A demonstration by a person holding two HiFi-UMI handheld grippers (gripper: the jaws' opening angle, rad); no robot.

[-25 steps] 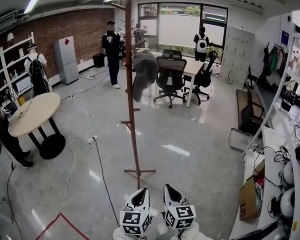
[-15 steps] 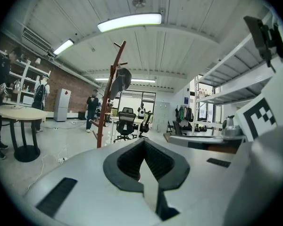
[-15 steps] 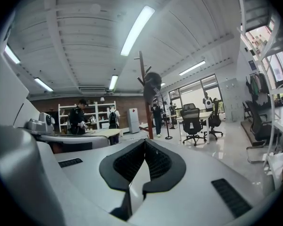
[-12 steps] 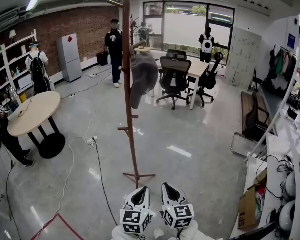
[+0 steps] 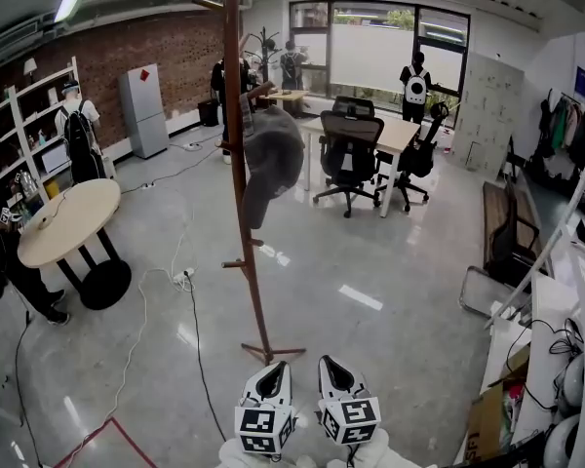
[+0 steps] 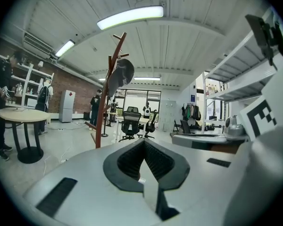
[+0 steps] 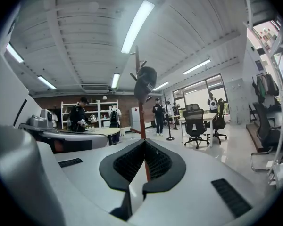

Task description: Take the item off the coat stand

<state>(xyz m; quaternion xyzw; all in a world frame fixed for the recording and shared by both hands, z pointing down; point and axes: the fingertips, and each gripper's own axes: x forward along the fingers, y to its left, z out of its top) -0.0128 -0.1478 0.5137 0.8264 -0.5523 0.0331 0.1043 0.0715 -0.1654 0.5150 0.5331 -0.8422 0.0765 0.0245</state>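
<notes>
— Fingers on both, status?
— Left gripper (image 5: pixel 272 370): fingers pressed together, nothing in them. Right gripper (image 5: pixel 331 364): same, closed and empty. Side by side, low in the head view
— Scene, big to small?
— Grey floor (image 5: pixel 419 339). Wooden coat stand (image 5: pixel 236 86) upright on it, ahead of both grippers, not touched. Grey cap (image 5: pixel 270 154) hanging off an upper peg, right of the pole in the head view, high above the fingers
</notes>
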